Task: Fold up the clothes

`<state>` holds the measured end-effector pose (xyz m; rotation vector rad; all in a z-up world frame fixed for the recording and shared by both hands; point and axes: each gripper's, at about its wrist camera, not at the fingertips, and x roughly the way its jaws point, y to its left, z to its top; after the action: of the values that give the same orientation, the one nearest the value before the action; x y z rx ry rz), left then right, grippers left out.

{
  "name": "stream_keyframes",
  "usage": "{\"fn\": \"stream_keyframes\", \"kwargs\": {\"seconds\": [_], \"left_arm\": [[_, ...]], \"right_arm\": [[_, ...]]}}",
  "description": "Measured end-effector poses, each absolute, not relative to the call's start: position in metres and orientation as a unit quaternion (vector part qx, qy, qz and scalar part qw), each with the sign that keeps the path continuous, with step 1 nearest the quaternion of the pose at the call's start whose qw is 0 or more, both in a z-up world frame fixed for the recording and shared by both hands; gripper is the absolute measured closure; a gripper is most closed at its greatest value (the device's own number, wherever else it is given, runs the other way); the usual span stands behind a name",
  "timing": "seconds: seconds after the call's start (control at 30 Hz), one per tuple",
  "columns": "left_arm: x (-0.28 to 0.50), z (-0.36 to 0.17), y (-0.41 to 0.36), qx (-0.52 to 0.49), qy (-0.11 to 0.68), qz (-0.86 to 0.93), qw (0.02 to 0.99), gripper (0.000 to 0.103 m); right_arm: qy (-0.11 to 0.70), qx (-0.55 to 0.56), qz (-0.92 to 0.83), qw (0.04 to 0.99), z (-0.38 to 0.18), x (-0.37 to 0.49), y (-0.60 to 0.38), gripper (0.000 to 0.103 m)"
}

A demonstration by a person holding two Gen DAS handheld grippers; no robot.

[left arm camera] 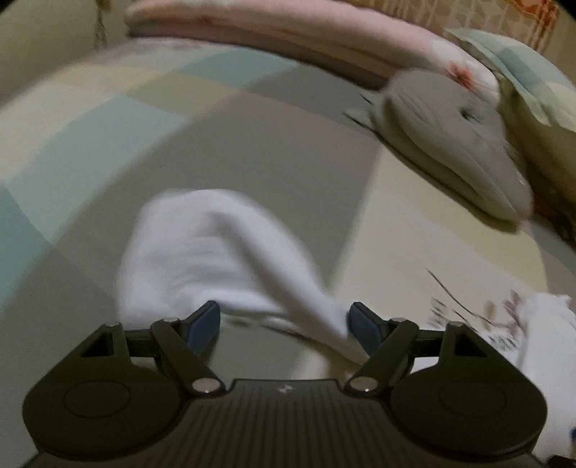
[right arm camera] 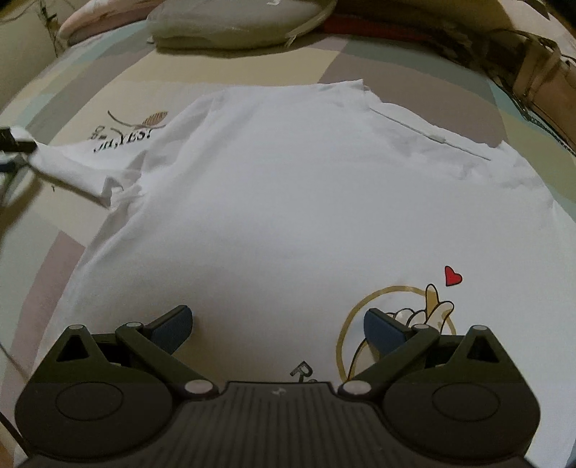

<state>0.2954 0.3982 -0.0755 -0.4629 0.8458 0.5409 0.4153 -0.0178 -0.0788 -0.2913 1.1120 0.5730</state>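
Hovering low over the bed, the left gripper [left arm camera: 284, 325] has its jaws spread wide, and a blurred fold of the white T-shirt [left arm camera: 216, 259] runs between them, its narrow end brushing past the right-hand pad [left arm camera: 363, 324] without being pinched. The cloth bunches up ahead of the jaws and is smeared by motion, so its exact shape is hard to read. Beyond it lies the patchwork bedspread [left arm camera: 144, 108] in grey, cream and pale blue blocks, then a grey pillow [left arm camera: 450, 144] and a long pink bolster [left arm camera: 288, 32] along the far edge.

The right gripper [right arm camera: 277, 327] also has its jaws wide apart, holding nothing, just above the T-shirt's [right arm camera: 288, 198] near end. The shirt lies spread mostly flat on the bedspread [right arm camera: 252, 68], white, with a gold ring and a cartoon hand printed [right arm camera: 399, 316] beside the right pad [right arm camera: 381, 331], and a small red heart [right arm camera: 451, 276] just above it. At the far left a sleeve [right arm camera: 79, 165] is pulled out to a point, its tip at the other gripper [right arm camera: 18, 144] near the frame's edge; black lettering [right arm camera: 122, 140] shows there. A grey pillow [right arm camera: 234, 25] sits at the head of the bed, and a brown strapped bag [right arm camera: 540, 79] at the far right.
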Motion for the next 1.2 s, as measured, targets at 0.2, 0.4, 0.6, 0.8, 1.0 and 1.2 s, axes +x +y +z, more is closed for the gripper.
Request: {"fn": "stream_keyframes", "kwargs": {"seconds": [0.2, 0.4, 0.6, 0.8, 1.0, 1.2], "left_arm": [[0.284, -0.067, 0.43, -0.214, 0.393, 0.292, 0.845, 0.023], [0.27, -0.092, 0.429, -0.303, 0.388, 0.278, 0.825, 0.028], [0.271, -0.102, 0.443, -0.334, 0.352, 0.301, 0.821, 0.032], [0.292, -0.104, 0.465, -0.334, 0.333, 0.332, 0.817, 0.058], [0.303, -0.081, 0.458, -0.279, 0.351, 0.33, 0.831, 0.092], [0.288, -0.067, 0.459, -0.258, 0.361, 0.345, 0.827, 0.092]], "right_arm": [[0.513, -0.15, 0.258, 0.805, -0.082, 0.412, -0.012, 0.0], [0.509, -0.152, 0.253, 0.808, -0.084, 0.411, -0.01, 0.0], [0.502, -0.153, 0.257, 0.811, -0.085, 0.411, -0.012, 0.0], [0.496, -0.154, 0.248, 0.817, -0.087, 0.408, -0.009, 0.0], [0.503, -0.155, 0.244, 0.815, -0.086, 0.411, -0.006, 0.0], [0.505, -0.156, 0.242, 0.814, -0.086, 0.411, -0.006, 0.0]]}}
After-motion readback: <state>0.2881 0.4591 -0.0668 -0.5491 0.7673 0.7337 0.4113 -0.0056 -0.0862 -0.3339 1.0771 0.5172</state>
